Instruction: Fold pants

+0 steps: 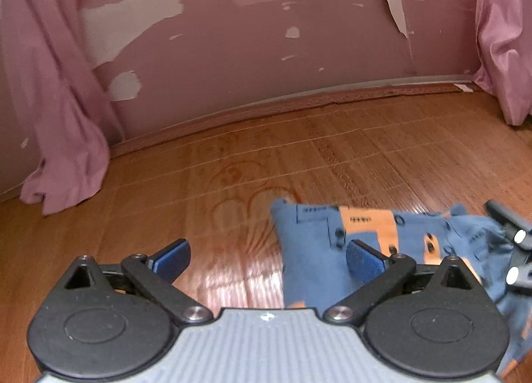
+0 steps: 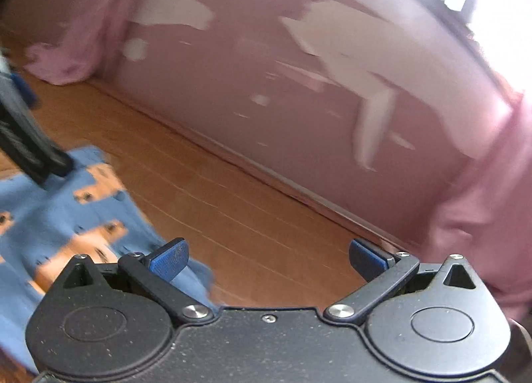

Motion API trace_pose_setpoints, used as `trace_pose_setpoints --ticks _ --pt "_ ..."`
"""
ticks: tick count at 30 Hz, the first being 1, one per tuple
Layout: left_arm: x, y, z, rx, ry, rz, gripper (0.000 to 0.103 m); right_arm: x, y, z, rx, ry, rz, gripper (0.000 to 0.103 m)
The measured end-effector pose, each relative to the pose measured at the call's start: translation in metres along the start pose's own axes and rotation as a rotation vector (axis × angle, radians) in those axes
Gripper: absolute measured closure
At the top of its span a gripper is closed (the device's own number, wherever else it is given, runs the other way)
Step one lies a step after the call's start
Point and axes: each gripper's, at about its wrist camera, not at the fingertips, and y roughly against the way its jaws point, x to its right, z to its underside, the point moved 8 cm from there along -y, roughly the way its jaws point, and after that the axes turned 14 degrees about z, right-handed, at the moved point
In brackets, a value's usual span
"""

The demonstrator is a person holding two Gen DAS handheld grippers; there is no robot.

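The blue pants (image 1: 316,250) with orange patches lie folded in a compact bundle on the wooden floor, at the lower right of the left wrist view. My left gripper (image 1: 267,260) hovers open over the bundle's left edge, its right finger above the cloth and nothing between the fingers. At the far right edge the other gripper's black parts (image 1: 512,240) show beside the bundle. In the blurred right wrist view the pants (image 2: 50,216) lie at the lower left. My right gripper (image 2: 267,260) is open and empty over bare floor beside them, with the left tool (image 2: 30,143) at the left edge.
A pink wall (image 1: 266,50) with peeling paint runs along the back, above a baseboard. Pink curtains (image 1: 56,117) hang to the floor at left and right (image 1: 502,34). Wooden floor (image 1: 232,167) stretches between the bundle and the wall.
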Motion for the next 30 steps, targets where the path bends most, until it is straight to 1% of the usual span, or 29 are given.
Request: trace_pose_setpoints --ticks 2,4,5,7,9,11,13,14,16,18,19,21,22,24,25,26,28,30 --pt "-0.001 -0.012 -0.001 -0.007 -0.01 -0.008 0.001 -0.012 -0.008 0.001 0.005 0.045 -0.058 0.001" --pt "-0.005 -0.02 0.001 -0.018 -0.022 -0.054 0.001 -0.018 -0.017 0.007 -0.006 0.078 -0.092 0.001" --pt "-0.009 -0.023 0.003 -0.023 -0.025 -0.073 0.001 -0.019 -0.021 0.011 -0.014 0.089 -0.097 0.001" --pt "-0.015 -0.026 0.008 -0.028 -0.024 -0.087 0.0 -0.017 -0.031 0.02 -0.03 0.093 -0.098 0.001" --pt "-0.023 -0.023 0.011 -0.018 -0.017 -0.085 0.0 -0.01 -0.037 0.022 -0.044 0.052 -0.108 0.001" --pt "-0.032 -0.018 0.012 -0.011 -0.019 -0.08 0.0 -0.001 -0.039 0.02 -0.075 0.03 -0.087 0.001" --pt "-0.038 -0.005 0.012 0.005 -0.016 -0.06 0.001 0.009 -0.029 0.013 -0.079 -0.015 -0.039 0.001" --pt "-0.04 0.004 0.013 0.019 0.0 -0.032 0.001 0.014 -0.023 0.011 -0.076 -0.043 -0.041 0.001" --pt "-0.042 0.021 0.02 0.031 0.064 0.068 0.001 0.02 -0.003 0.012 -0.081 -0.095 -0.09 0.001" --pt "-0.04 0.037 0.032 0.03 0.133 0.168 0.001 0.019 0.019 0.018 -0.09 -0.088 -0.116 0.001" --pt "-0.036 0.042 0.039 0.02 0.156 0.212 0.001 0.017 0.028 0.021 -0.089 -0.083 -0.121 0.001" --pt "-0.023 0.05 0.052 -0.013 0.167 0.284 0.007 0.015 0.046 0.029 -0.101 -0.11 -0.158 0.001" --pt "-0.018 0.052 0.057 -0.031 0.157 0.289 0.008 0.014 0.054 0.033 -0.116 -0.132 -0.176 0.002" --pt "-0.006 0.052 0.069 -0.086 0.124 0.274 0.017 0.012 0.063 0.041 -0.148 -0.165 -0.203 0.01" --pt "-0.003 0.051 0.074 -0.112 0.113 0.258 0.024 0.01 0.067 0.046 -0.158 -0.168 -0.201 0.011" --pt "-0.001 0.051 0.076 -0.115 0.115 0.254 0.027 0.008 0.068 0.05 -0.169 -0.166 -0.191 0.012" --pt "-0.002 0.053 0.078 -0.112 0.14 0.243 0.028 0.009 0.065 0.061 -0.219 -0.169 -0.161 0.013" --pt "-0.007 0.056 0.078 -0.115 0.175 0.251 0.029 0.012 0.062 0.07 -0.275 -0.212 -0.17 0.013"
